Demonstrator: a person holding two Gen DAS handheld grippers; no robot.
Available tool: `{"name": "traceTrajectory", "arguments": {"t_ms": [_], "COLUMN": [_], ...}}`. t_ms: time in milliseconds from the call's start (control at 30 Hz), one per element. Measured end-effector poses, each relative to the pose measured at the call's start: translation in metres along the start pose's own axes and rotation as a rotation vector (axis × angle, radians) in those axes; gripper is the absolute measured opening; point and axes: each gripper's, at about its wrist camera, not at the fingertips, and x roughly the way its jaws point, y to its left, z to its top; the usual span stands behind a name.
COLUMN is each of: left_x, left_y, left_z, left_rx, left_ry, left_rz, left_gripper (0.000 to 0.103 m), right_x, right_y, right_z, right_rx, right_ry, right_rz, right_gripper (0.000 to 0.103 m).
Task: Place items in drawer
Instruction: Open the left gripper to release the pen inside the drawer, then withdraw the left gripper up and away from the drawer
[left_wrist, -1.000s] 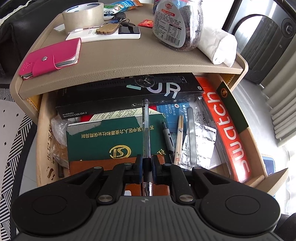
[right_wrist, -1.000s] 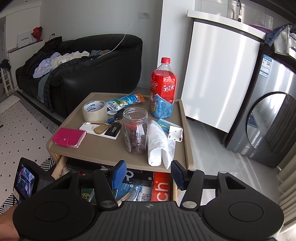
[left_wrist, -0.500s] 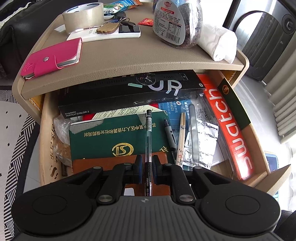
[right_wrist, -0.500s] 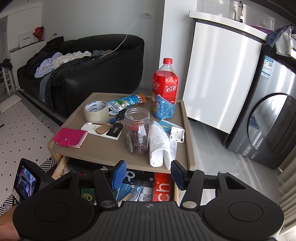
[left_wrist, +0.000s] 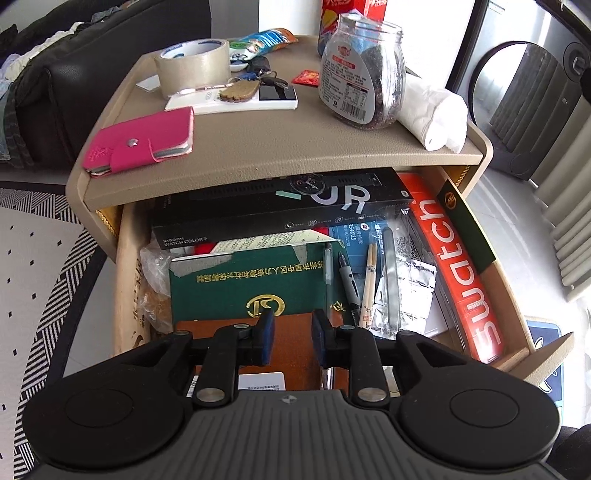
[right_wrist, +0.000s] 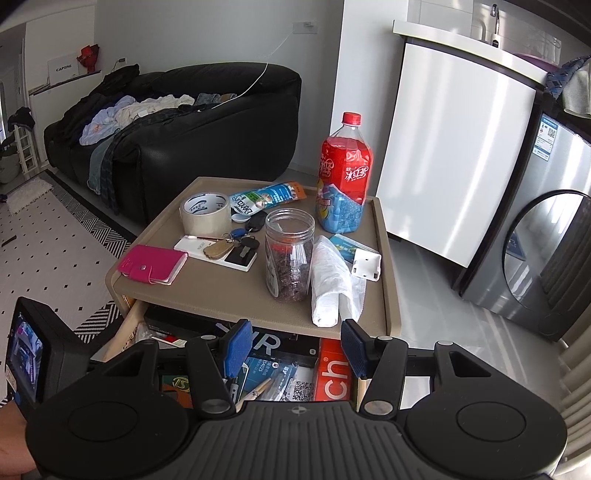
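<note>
Left wrist view: a clear pen (left_wrist: 328, 264) lies in the open drawer (left_wrist: 127, 280) on a green booklet (left_wrist: 251, 286), beside a grey pen (left_wrist: 349, 282); the left gripper (left_wrist: 291, 334) hovers just above, fingers released and empty. Right wrist view shows the right gripper (right_wrist: 293, 349), fingers spread and empty, facing the desk (right_wrist: 229, 295). Judging by this, one item is stowed, while a pink wallet (left_wrist: 142, 142), tape (left_wrist: 192, 66), keys (left_wrist: 255, 79) and jar (left_wrist: 360, 72) remain on top.
</note>
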Motion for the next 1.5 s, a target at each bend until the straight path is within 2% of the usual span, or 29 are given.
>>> {"name": "traceTrajectory", "arguments": {"t_ms": [100,233,367,467,733,1067,1233,1500], "left_x": [-0.013,-0.032,-0.053,-0.067,-0.09,-0.109,-0.119,-0.131], "left_y": [0.005,0.011,0.014,0.015,0.023,0.024,0.021,0.017], "left_z": [-0.001,-0.001,0.003,0.007,0.016,0.012,0.006,-0.01], "left_rx": [-0.015,-0.031,-0.04,-0.049,-0.093,-0.097,-0.092,-0.1], "left_ry": [-0.02,-0.067,-0.115,-0.156,-0.216,-0.249,-0.26,-0.275], "left_rz": [0.02,0.049,0.055,0.073,0.113,0.127,0.137,0.138], "left_gripper": [0.027,0.042,0.044,0.052,0.062,0.07,0.08,0.084], "right_x": [0.001,0.001,0.0,0.001,0.003,0.0,-0.001,0.0], "right_y": [0.003,0.009,0.015,0.019,0.031,0.032,0.029,0.023], "right_z": [-0.001,-0.002,0.001,0.004,0.011,0.005,-0.005,-0.027], "right_rx": [0.0,-0.015,-0.023,-0.024,-0.077,-0.056,-0.017,0.029], "right_ry": [0.006,0.011,0.003,0.001,-0.019,-0.013,0.003,0.017], "right_rz": [0.008,0.018,0.025,0.032,0.05,0.047,0.037,0.009], "right_gripper": [0.057,0.057,0.057,0.057,0.057,0.057,0.057,0.057]}}
